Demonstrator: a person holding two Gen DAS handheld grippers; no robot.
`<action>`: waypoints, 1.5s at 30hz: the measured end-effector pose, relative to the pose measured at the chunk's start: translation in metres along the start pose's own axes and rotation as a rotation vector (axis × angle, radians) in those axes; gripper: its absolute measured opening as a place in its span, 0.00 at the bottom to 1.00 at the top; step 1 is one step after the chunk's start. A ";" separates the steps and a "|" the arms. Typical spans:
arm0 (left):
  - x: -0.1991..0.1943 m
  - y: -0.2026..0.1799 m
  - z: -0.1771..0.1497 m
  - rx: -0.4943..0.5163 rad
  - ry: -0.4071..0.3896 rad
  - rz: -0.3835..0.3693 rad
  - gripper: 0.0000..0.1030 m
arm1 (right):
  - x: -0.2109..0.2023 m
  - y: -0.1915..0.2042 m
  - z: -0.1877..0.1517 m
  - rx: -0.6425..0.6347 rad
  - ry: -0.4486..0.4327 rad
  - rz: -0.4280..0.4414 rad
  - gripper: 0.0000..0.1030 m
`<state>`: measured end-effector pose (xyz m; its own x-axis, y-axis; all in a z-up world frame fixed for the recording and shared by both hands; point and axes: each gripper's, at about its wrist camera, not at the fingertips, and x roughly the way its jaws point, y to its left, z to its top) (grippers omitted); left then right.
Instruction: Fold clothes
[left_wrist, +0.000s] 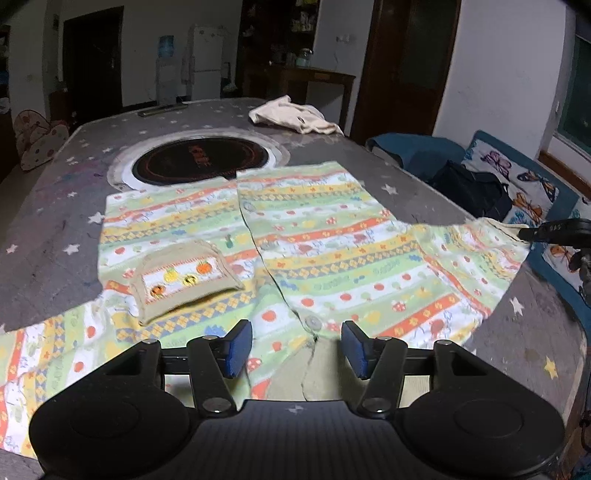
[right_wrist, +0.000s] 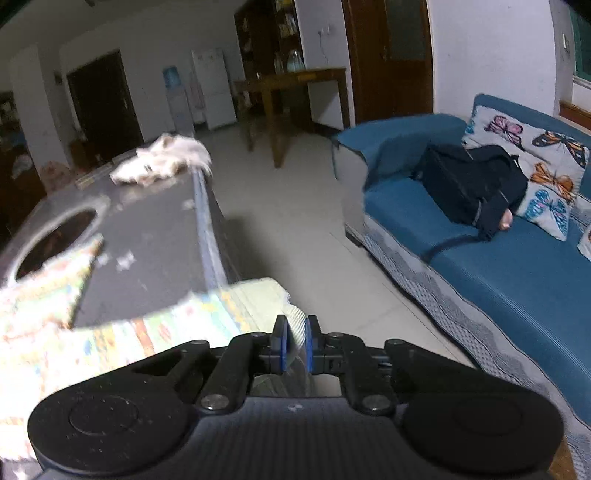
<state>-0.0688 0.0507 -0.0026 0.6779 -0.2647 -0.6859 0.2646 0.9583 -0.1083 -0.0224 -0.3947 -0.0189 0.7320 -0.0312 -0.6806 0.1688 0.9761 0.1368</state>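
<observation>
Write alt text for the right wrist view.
The right gripper is shut on the cuff of a striped, colourful shirt that lies blurred on a grey table. A crumpled white cloth sits at the table's far end, and a blue sofa with a black bag stands to the right.

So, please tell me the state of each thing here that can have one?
Striped shirt: spread flat on the table, front open, one sleeve pulled off the edge.
Chest pocket: sewn on, lying flat.
Cream cloth: crumpled at the far edge.
Left tool: open, above the collar.
Right tool: shut on the sleeve cuff.
</observation>
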 end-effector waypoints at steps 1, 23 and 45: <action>0.001 -0.001 -0.001 0.004 0.007 -0.003 0.56 | 0.003 -0.001 -0.001 0.005 0.009 -0.006 0.14; -0.023 0.027 -0.003 -0.085 -0.054 0.017 0.63 | 0.009 0.122 -0.006 -0.323 0.070 0.236 0.53; -0.021 0.091 0.015 -0.273 -0.102 0.121 0.51 | -0.010 0.075 0.001 -0.224 0.004 0.133 0.57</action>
<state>-0.0486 0.1418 0.0131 0.7621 -0.1427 -0.6315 -0.0074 0.9734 -0.2289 -0.0165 -0.3219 -0.0010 0.7351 0.1006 -0.6704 -0.0791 0.9949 0.0626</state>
